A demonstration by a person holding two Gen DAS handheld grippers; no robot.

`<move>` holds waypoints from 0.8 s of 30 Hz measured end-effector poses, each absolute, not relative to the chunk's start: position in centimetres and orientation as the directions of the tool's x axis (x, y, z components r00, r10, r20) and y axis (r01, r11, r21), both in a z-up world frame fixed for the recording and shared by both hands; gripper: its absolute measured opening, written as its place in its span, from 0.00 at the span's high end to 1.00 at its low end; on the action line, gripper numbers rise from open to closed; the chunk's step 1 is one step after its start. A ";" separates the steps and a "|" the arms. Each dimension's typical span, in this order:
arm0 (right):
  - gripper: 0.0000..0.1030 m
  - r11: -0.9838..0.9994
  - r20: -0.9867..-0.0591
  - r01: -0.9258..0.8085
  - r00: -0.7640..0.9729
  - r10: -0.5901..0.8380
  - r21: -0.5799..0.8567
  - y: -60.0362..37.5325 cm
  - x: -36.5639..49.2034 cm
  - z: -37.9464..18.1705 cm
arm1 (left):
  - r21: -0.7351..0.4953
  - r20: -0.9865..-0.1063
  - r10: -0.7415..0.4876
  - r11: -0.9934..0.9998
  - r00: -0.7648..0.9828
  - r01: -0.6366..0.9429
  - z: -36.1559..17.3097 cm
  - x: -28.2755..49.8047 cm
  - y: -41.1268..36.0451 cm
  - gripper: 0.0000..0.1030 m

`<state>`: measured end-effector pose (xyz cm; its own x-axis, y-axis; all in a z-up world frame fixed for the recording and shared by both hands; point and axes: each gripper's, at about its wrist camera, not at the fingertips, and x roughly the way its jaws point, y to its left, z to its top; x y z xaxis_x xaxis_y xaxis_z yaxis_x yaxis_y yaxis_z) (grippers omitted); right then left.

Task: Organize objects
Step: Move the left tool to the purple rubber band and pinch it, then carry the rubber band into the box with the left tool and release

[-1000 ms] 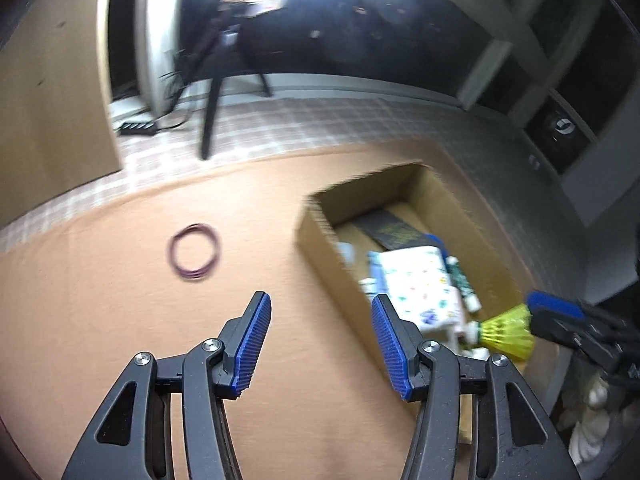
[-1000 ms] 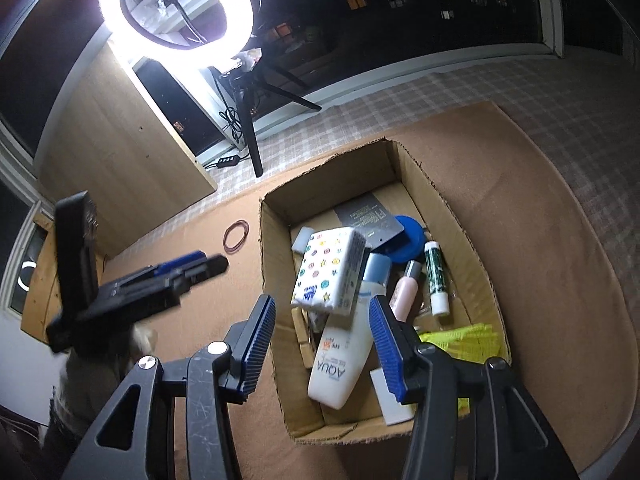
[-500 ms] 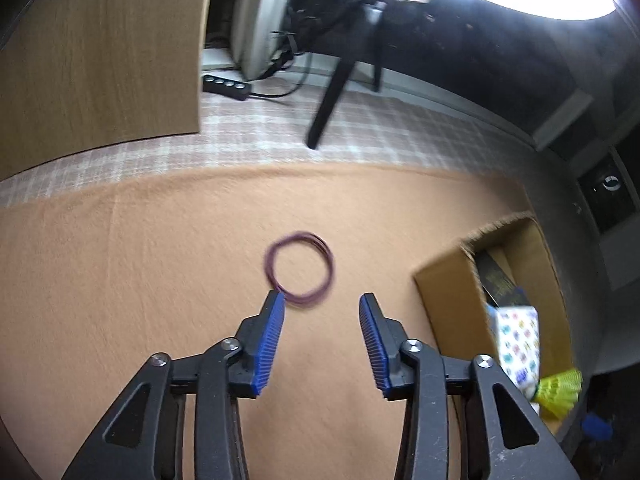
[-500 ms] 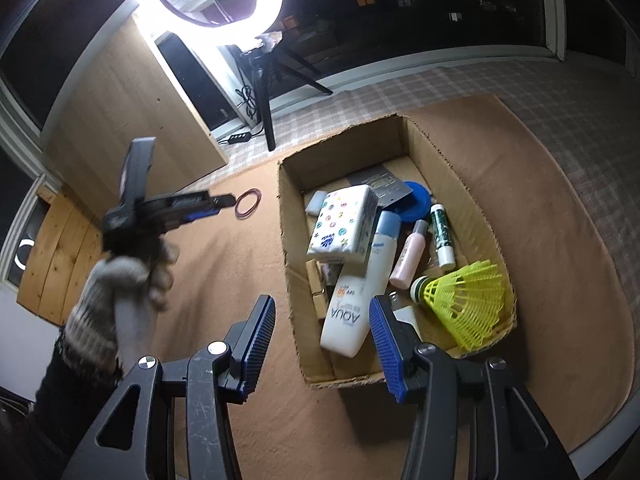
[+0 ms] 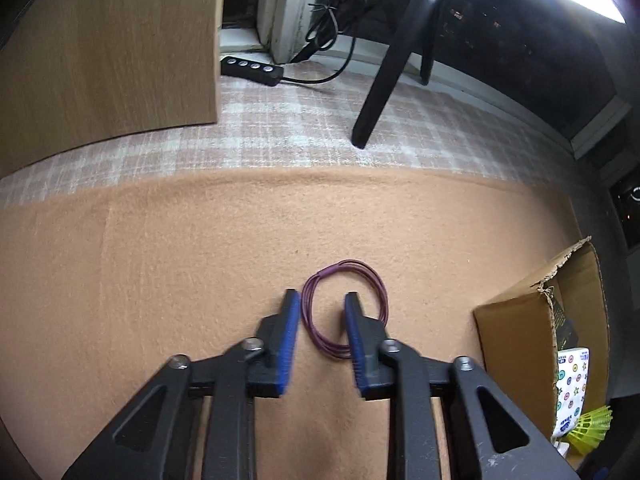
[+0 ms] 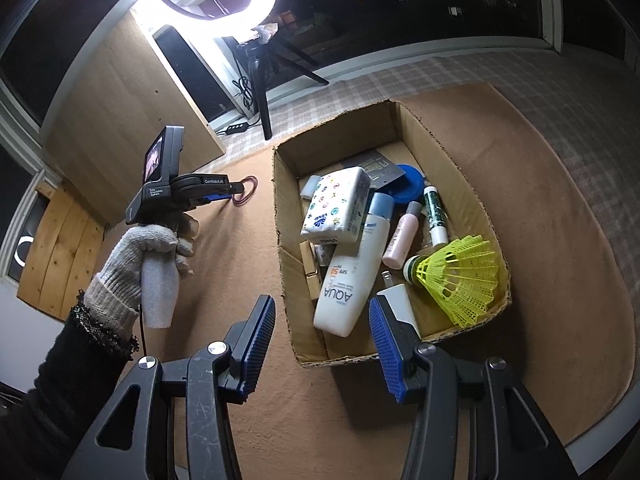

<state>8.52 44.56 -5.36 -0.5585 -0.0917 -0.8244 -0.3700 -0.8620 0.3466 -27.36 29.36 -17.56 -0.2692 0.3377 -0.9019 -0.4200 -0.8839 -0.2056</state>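
Observation:
A purple rubber band ring lies flat on the tan felt mat. My left gripper is open and low over it, with the ring's left strand between the blue pads. The band also shows in the right wrist view, at the tip of the left gripper. My right gripper is open and empty, hovering above the near left corner of the cardboard box. The box holds a yellow shuttlecock, a white AQUA bottle and a tissue pack.
A ring light on a tripod stands behind the mat on checked cloth. A power strip and a wooden panel lie at the back left. The box corner sits right of the left gripper.
My left gripper moved forward and down onto the rubber band and narrowed its opening. My right gripper drew back a little from the box, still open.

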 end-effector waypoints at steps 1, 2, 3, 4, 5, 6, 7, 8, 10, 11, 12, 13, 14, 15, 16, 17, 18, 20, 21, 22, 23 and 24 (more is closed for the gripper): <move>0.56 -0.863 -0.825 -0.371 -0.558 -0.089 0.344 44.6 8.5 -5.4 | -0.198 -0.902 0.334 -0.883 -0.273 -0.426 -17.6 -27.3 29.6 0.92; 0.56 -0.864 -0.826 -0.372 -0.558 -0.083 0.339 44.6 8.5 -5.3 | -0.196 -0.902 0.334 -0.882 -0.275 -0.428 -17.7 -27.3 29.5 0.97; 0.56 -0.866 -0.827 -0.373 -0.558 -0.078 0.333 44.6 8.6 -5.2 | -0.198 -0.899 0.337 -0.882 -0.279 -0.428 -17.7 -27.3 29.5 0.97; 0.56 -0.868 -0.827 -0.373 -0.558 -0.072 0.327 44.6 8.6 -5.2 | -0.208 -0.896 0.346 -0.880 -0.277 -0.426 -17.7 -27.5 29.4 0.98; 0.56 -0.870 -0.827 -0.373 -0.557 -0.068 0.323 44.5 8.6 -5.2 | -0.222 -0.894 0.356 -0.879 -0.271 -0.421 -17.7 -27.6 29.1 0.98; 0.56 -0.870 -0.828 -0.374 -0.557 -0.066 0.320 44.5 8.7 -5.1 | -0.239 -0.893 0.366 -0.878 -0.262 -0.415 -17.7 -27.8 28.9 0.98; 0.56 -0.871 -0.829 -0.374 -0.556 -0.065 0.319 44.5 8.6 -5.2 | -0.255 -0.891 0.377 -0.877 -0.252 -0.408 -17.7 -27.9 28.7 0.98; 0.56 -0.871 -0.829 -0.374 -0.555 -0.065 0.319 44.5 8.7 -5.2 | -0.262 -0.891 0.381 -0.876 -0.248 -0.406 -17.7 -28.0 28.5 0.98; 0.56 -0.870 -0.830 -0.376 -0.554 -0.064 0.319 44.5 8.7 -5.4 | -0.264 -0.890 0.385 -0.873 -0.246 -0.410 -17.7 -27.8 28.2 0.98; 0.56 -0.870 -0.829 -0.376 -0.555 -0.065 0.320 44.5 8.7 -5.4 | -0.268 -0.889 0.388 -0.871 -0.243 -0.412 -17.7 -27.6 28.1 0.98; 0.56 -0.869 -0.829 -0.375 -0.555 -0.066 0.321 44.4 8.7 -5.4 | -0.271 -0.889 0.391 -0.870 -0.240 -0.412 -17.7 -27.5 27.9 0.98; 0.56 -0.870 -0.828 -0.374 -0.556 -0.067 0.321 44.4 8.6 -5.4 | -0.276 -0.888 0.395 -0.868 -0.237 -0.412 -17.6 -27.2 27.7 0.98; 0.56 -0.872 -0.828 -0.372 -0.557 -0.065 0.319 44.4 8.6 -5.3 | -0.280 -0.886 0.399 -0.866 -0.235 -0.414 -17.5 -27.0 27.5 0.98; 0.56 -0.874 -0.827 -0.370 -0.558 -0.061 0.314 44.3 8.6 -5.3 | -0.286 -0.884 0.405 -0.863 -0.233 -0.415 -17.4 -26.7 27.3 0.98; 0.56 -0.876 -0.827 -0.370 -0.559 -0.056 0.309 44.2 8.6 -5.2 | -0.293 -0.881 0.413 -0.860 -0.231 -0.418 -17.2 -26.3 27.0 0.98; 0.56 -0.877 -0.827 -0.370 -0.559 -0.053 0.307 44.2 8.7 -5.2 | -0.298 -0.879 0.418 -0.857 -0.229 -0.420 -17.1 -26.1 26.9 0.98; 0.56 -0.877 -0.826 -0.369 -0.561 -0.053 0.307 44.1 8.7 -5.1 | -0.302 -0.876 0.424 -0.854 -0.230 -0.423 -16.9 -25.7 26.7 0.98; 0.56 -0.877 -0.824 -0.368 -0.564 -0.055 0.310 44.1 8.8 -5.0 | -0.303 -0.870 0.433 -0.846 -0.235 -0.439 -16.3 -25.0 26.2 0.98; 0.56 -0.877 -0.823 -0.367 -0.565 -0.055 0.311 44.0 8.8 -5.0 | -0.309 -0.866 0.442 -0.842 -0.235 -0.442 -15.9 -24.6 26.0 0.98; 0.56 -0.877 -0.822 -0.366 -0.567 -0.055 0.312 44.0 9.0 -4.9 | -0.322 -0.858 0.457 -0.834 -0.235 -0.449 -15.3 -24.1 25.8 0.98; 0.56 -0.877 -0.821 -0.366 -0.568 -0.054 0.311 43.9 9.0 -4.9 | -0.327 -0.853 0.466 -0.828 -0.236 -0.455 -14.9 -23.8 25.6 0.98; 0.56 -0.877 -0.821 -0.367 -0.568 -0.053 0.311 43.9 9.1 -4.9 | -0.332 -0.847 0.476 -0.821 -0.237 -0.464 -14.4 -23.3 25.6 0.98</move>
